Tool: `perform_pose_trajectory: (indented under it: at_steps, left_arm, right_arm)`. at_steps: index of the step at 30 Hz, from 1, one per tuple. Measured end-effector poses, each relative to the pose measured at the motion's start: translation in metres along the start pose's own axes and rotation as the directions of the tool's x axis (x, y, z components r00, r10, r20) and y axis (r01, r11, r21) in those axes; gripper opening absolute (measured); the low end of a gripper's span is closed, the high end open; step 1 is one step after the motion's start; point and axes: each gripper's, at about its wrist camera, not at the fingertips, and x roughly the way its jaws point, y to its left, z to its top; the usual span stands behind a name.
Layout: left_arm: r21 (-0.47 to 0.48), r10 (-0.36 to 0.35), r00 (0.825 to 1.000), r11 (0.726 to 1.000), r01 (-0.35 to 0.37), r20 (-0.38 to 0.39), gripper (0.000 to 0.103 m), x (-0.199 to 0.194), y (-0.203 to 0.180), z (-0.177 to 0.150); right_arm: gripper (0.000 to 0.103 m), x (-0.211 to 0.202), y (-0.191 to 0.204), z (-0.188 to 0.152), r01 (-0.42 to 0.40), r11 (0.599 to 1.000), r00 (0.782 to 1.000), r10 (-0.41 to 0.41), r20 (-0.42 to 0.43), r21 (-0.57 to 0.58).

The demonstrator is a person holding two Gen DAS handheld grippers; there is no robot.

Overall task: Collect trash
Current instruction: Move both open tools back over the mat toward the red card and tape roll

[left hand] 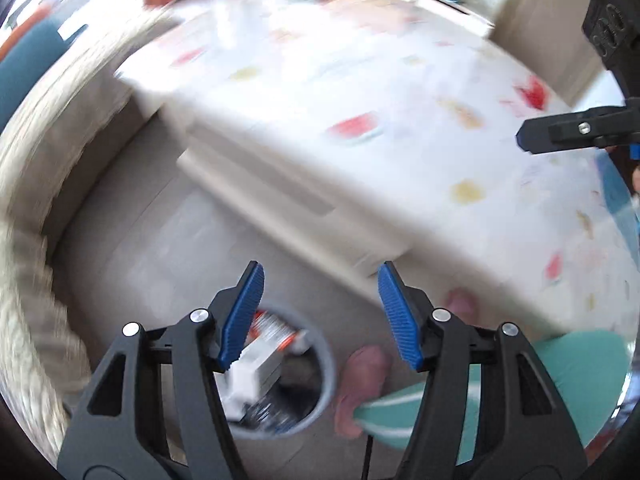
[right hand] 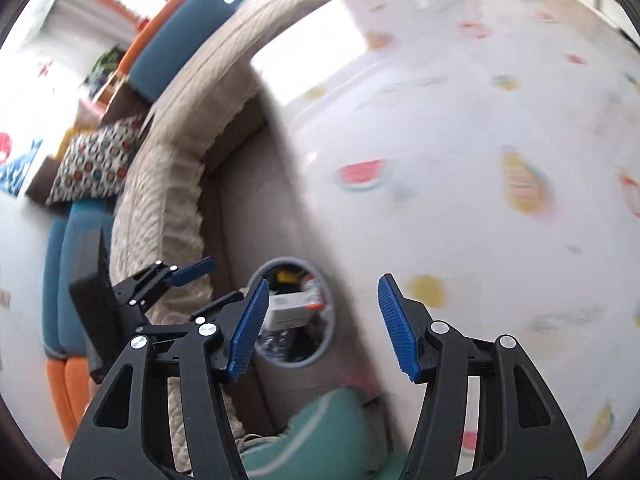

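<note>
1. Left gripper (left hand: 320, 316): black two-finger clamp with ribbed blue pads (left hand: 242, 314). Its jaws stand apart with nothing between them. It points steeply down over the floor.
2. Right gripper (right hand: 320, 324): a matching black clamp with blue pads (right hand: 248, 326). Its jaws are likewise spread and empty. From the left wrist view, one of its fingers shows at the right edge, above the table.
3. Round grey waste bin (left hand: 326, 364): it stands on the grey floor (left hand: 160, 240), close beside the table's edge and below both grippers.
4. Trash: a white carton with orange-red print (left hand: 260, 360) lies tilted inside the bin on top of dark, crinkled wrappers (right hand: 280, 344). A small yellow item (right hand: 286, 276) shows near the bin's far rim in the right wrist view. Blur hides finer detail.
5. Table with a white cloth printed with watermelon slices and yellow fruit (left hand: 360, 128): it fills the upper right of both views, heavily blurred.
6. Person: teal trouser legs (left hand: 580, 356) and pink slippers (left hand: 360, 384) stand just beside the bin.
7. Beige ribbed sofa cover (right hand: 168, 184): it curves along the left, with a dotted patterned cushion (right hand: 96, 164) and teal and orange cushions (right hand: 176, 40) beyond it.
</note>
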Motion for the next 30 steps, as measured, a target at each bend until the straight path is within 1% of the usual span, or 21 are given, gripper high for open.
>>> perform_pose_trajectory:
  at_steps: [4,8,10,12,15,18,21,22,23,26,30]
  left_arm:
    - [0.118,-0.049,0.999,0.992,0.046,0.024,0.057,0.005,-0.069,0.041]
    - [0.202,-0.084,0.995,0.977,0.071,0.054,0.059,0.009,-0.133,0.075]
    - [0.231,-0.104,0.993,0.969,0.087,0.061,0.06,0.01,-0.161,0.089]
    - [0.26,-0.121,0.99,0.961,0.098,0.073,0.064,0.01,-0.187,0.099]
    - [0.305,-0.134,0.988,0.947,0.104,0.078,0.064,0.013,-0.22,0.113]
    - [0.339,-0.139,0.987,0.935,0.102,0.085,0.064,0.014,-0.244,0.121]
    - [0.376,-0.141,0.986,0.921,0.099,0.084,0.064,0.017,-0.267,0.131]
    - [0.388,-0.14,0.986,0.916,0.096,0.086,0.064,0.017,-0.271,0.133]
    - [0.399,-0.136,0.987,0.912,0.09,0.089,0.064,0.016,-0.276,0.134]
    - [0.428,-0.124,0.987,0.901,0.069,0.103,0.071,0.018,-0.292,0.141]
    - [0.429,-0.135,0.986,0.899,0.083,0.093,0.073,0.026,-0.309,0.155]
  right_arm:
    - [0.058,-0.062,-0.073,-0.016,0.074,0.991,0.993,-0.083,0.079,0.113]
    - [0.059,-0.115,-0.137,-0.04,0.116,0.969,0.98,-0.147,0.131,0.22]
    - [0.059,-0.136,-0.16,-0.049,0.128,0.959,0.974,-0.169,0.149,0.252]
    - [0.059,-0.158,-0.182,-0.06,0.134,0.949,0.966,-0.189,0.175,0.285]
    - [0.059,-0.184,-0.21,-0.076,0.14,0.929,0.953,-0.22,0.207,0.344]
    - [0.06,-0.206,-0.238,-0.087,0.143,0.908,0.943,-0.246,0.224,0.394]
    - [0.06,-0.224,-0.258,-0.092,0.154,0.891,0.932,-0.274,0.237,0.426]
    - [0.06,-0.227,-0.259,-0.096,0.154,0.888,0.929,-0.279,0.243,0.433]
    - [0.061,-0.233,-0.265,-0.098,0.158,0.883,0.924,-0.289,0.248,0.442]
    - [0.063,-0.244,-0.277,-0.103,0.16,0.872,0.916,-0.306,0.259,0.462]
    - [0.064,-0.252,-0.294,-0.105,0.167,0.86,0.91,-0.322,0.26,0.482]
